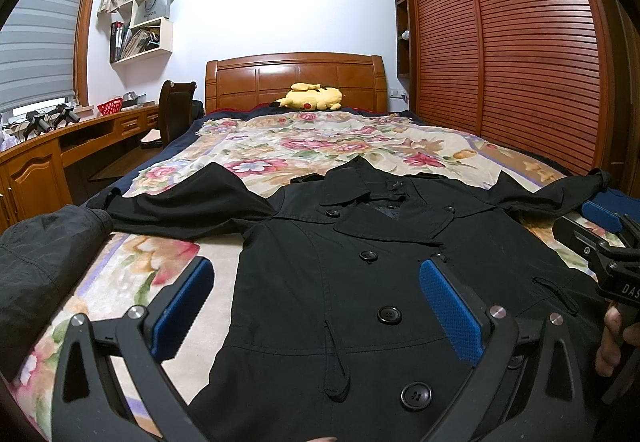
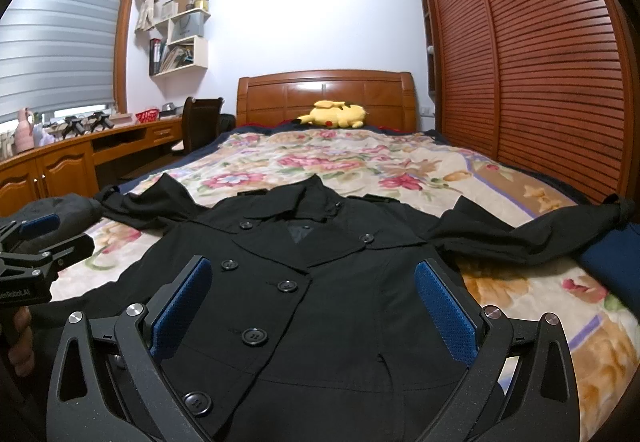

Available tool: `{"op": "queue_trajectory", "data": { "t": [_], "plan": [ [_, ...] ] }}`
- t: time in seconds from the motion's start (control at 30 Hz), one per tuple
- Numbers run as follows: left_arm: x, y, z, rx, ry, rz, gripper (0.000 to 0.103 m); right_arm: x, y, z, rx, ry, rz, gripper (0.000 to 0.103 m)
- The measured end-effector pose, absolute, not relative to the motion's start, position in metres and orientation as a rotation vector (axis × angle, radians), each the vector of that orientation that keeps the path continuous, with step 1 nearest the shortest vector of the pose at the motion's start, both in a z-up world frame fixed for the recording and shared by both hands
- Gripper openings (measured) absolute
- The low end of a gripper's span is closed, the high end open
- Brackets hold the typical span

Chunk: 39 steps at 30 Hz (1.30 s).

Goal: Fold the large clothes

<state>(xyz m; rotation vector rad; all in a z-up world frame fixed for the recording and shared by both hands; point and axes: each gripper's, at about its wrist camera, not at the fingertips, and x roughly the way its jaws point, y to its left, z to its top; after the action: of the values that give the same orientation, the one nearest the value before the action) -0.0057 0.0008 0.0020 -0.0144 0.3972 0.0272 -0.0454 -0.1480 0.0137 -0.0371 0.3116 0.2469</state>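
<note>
The bed (image 1: 460, 146) wears a floral blanket (image 1: 320, 142), and a black coat (image 1: 360, 282) lies flat on it, front up, both sleeves spread wide. A yellow plush toy (image 1: 310, 97) rests by the wooden headboard (image 1: 296, 76), and another dark garment (image 1: 44, 254) sits bunched at the bed's left edge.

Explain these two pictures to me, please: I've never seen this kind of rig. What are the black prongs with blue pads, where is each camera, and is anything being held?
No robot arm here: a person carries a handheld two-finger gripper in each hand, each with a fisheye camera looking along its fingers. The left wrist view shows the left gripper; the right wrist view shows the right gripper. The blue strips are their grip pads. Each gripper also appears at the edge of the other's picture. Both stand open above a black coat, holding nothing. The coat lies front up, buttoned, sleeves spread, on a bed with a floral blanket. A yellow plush toy sits by the headboard. Folding has not begun.
</note>
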Motion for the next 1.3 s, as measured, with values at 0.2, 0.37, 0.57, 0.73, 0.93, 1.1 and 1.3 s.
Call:
{"op": "queue_trajectory", "data": {
  "t": [0.2, 0.37, 0.57, 0.73, 0.93, 1.1, 1.3],
  "plan": [
    [-0.006, 0.001, 0.002, -0.015, 0.397, 0.028, 0.103, -0.046, -0.149, 0.013, -0.036, 0.31, 0.246, 0.103],
    [-0.006, 0.001, 0.002, -0.015, 0.397, 0.027, 0.103, -0.046, -0.149, 0.012, -0.036, 0.311, 0.247, 0.103],
    [-0.006, 0.001, 0.002, -0.014, 0.396, 0.027, 0.103, -0.046, -0.149, 0.012, -0.035, 0.31, 0.247, 0.103],
    [-0.006, 0.002, 0.002, -0.014, 0.396, 0.027, 0.103, -0.046, -0.148, 0.014, -0.035, 0.311, 0.247, 0.103],
    [-0.006, 0.002, 0.001, -0.013, 0.397, 0.026, 0.103, -0.046, -0.149, 0.013, -0.034, 0.312, 0.249, 0.103],
    [-0.006, 0.006, 0.001, -0.007, 0.403, 0.046, 0.103, -0.044, -0.145, 0.011, -0.037, 0.324, 0.257, 0.103],
    [-0.007, 0.023, 0.003, -0.026, 0.415, 0.071, 0.103, -0.047, -0.135, 0.013, -0.049, 0.345, 0.292, 0.103]
  ]
}}
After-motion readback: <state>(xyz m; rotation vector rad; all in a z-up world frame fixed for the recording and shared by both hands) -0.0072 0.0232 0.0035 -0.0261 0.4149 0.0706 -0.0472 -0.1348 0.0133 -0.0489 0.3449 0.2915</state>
